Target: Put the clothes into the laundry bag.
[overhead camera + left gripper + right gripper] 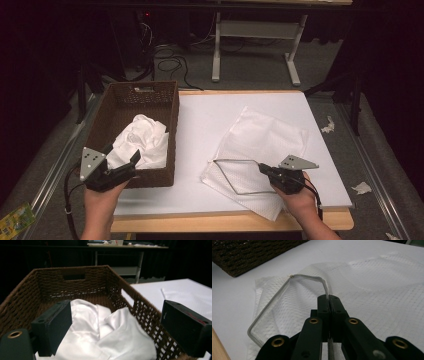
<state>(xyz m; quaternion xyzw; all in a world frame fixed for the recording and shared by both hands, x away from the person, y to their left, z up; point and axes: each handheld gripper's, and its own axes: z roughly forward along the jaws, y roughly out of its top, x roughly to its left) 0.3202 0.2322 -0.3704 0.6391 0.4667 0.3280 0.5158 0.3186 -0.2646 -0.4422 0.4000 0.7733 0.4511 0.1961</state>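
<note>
A white mesh laundry bag (pixel 260 145) lies flat on the white table top, with its grey zipper edge (pixel 235 162) pulled open into a loop. My right gripper (pixel 262 169) is shut on that zipper edge (pixel 294 277) at the bag's near side; in the right gripper view the jaws are pressed together on it (pixel 328 300). A brown wicker basket (pixel 167 95) stands at the left with a crumpled white garment (pixel 140 137) inside. My left gripper (pixel 122 160) is open above the basket's near end, its jaws wide apart over the garment (pixel 105 335).
The table's wooden front edge (pixel 225 220) runs just behind my hands. The basket's woven wall (pixel 140 307) stands between the garment and the table top. Scraps of white paper (pixel 362 187) lie on the floor to the right. A table frame (pixel 255 30) and cables are beyond.
</note>
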